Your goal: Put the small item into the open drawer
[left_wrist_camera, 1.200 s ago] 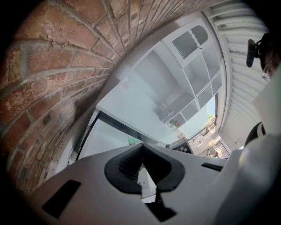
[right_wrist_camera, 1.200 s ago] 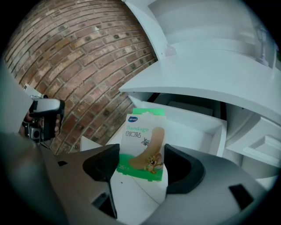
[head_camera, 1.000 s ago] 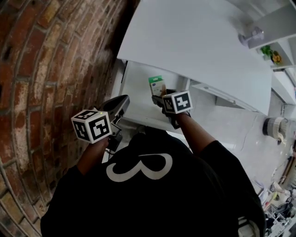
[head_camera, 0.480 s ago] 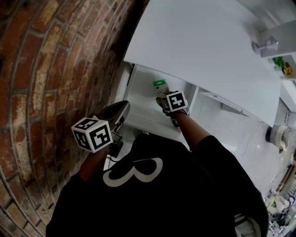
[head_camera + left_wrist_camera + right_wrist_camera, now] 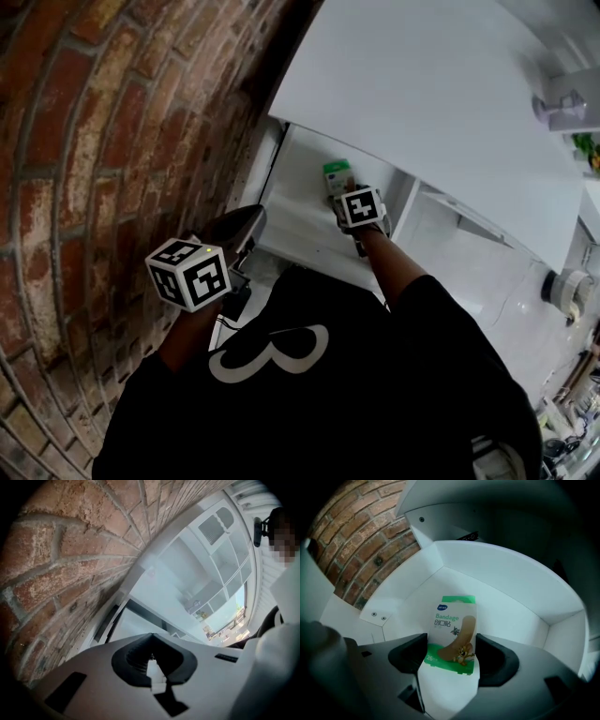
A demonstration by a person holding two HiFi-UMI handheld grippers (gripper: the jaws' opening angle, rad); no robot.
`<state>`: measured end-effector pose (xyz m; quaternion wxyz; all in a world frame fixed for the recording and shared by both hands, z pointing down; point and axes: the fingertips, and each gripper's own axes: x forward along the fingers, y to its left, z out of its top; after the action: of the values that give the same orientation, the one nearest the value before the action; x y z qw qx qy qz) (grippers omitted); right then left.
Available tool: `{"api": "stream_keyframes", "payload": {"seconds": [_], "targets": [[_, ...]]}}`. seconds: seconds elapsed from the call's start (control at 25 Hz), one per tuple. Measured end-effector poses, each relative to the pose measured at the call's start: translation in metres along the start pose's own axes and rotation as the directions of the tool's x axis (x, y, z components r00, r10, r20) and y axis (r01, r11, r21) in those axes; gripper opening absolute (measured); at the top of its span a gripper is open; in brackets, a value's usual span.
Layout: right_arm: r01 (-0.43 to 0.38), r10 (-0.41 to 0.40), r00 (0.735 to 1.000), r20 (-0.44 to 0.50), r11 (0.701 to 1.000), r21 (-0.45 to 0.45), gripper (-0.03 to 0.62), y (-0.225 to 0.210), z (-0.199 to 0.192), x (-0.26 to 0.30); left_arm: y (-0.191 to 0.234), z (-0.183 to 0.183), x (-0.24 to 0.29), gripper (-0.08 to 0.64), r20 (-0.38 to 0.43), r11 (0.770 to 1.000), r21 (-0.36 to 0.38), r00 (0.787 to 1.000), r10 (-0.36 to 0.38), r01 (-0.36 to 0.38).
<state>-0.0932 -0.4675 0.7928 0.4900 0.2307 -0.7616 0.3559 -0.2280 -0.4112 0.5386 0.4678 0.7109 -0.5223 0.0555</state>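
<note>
One green-white bandage box (image 5: pixel 453 634) sits clamped in right gripper (image 5: pixel 452 645) jaws; left gripper (image 5: pixel 151 657) closed.

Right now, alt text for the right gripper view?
The right gripper holds a green-and-white bandage box between its jaws, above the open white drawer. A brick wall shows at upper left.

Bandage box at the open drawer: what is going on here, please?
A person holds a tool in each hand. The right tool grips a small green-and-white bandage box, held over the open white drawer and not yet released. The left tool is shut and empty, off beside the brick wall.
</note>
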Motion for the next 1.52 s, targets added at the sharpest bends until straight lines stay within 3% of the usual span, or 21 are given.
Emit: {"api": "stream_keyframes", "payload": {"seconds": [0.36,0.48,0.6,0.8,1.0,1.28,1.44,1.52], "targets": [[0.023,-0.023,1.000,0.001,0.999,0.029,0.360,-0.003,-0.008,0.000,0.004,-0.005,0.001,0.003,-0.013,1.000,0.009,1.000,0.007,-0.007],[0.075,-0.075,0.996,0.048,0.997,0.020,0.409,-0.017,-0.001,-0.008,0.003,-0.007,0.002,0.003,-0.023,1.000,0.017,1.000,0.005,-0.005],[0.083,-0.084,0.992,0.093,0.996,0.022,0.419,-0.019,0.006,-0.021,0.002,-0.008,0.004,0.003,-0.029,1.000,0.021,1.000,0.000,0.000],[0.047,-0.053,0.985,0.166,0.998,0.040,0.385,-0.007,0.018,-0.053,-0.006,-0.012,0.011,0.003,-0.051,0.999,0.039,0.999,-0.019,0.020],[-0.056,0.052,0.962,0.269,0.998,0.008,0.301,0.014,0.034,-0.095,-0.020,-0.014,0.017,0.003,-0.069,0.997,0.062,0.997,-0.047,0.052],[-0.217,0.192,0.867,0.460,0.976,0.001,0.097,0.057,0.050,-0.183,-0.050,-0.013,0.019,0.003,-0.084,0.987,0.112,0.991,-0.108,0.117],[-0.335,0.289,0.775,0.561,0.942,-0.022,0.009,0.081,0.048,-0.230,-0.068,-0.012,0.016,0.003,-0.090,0.980,0.131,0.986,-0.141,0.152],[-0.373,0.333,0.734,0.592,0.926,-0.058,0.009,0.091,0.046,-0.252,-0.079,-0.008,0.014,0.003,-0.087,0.975,0.139,0.983,-0.163,0.174]]}}
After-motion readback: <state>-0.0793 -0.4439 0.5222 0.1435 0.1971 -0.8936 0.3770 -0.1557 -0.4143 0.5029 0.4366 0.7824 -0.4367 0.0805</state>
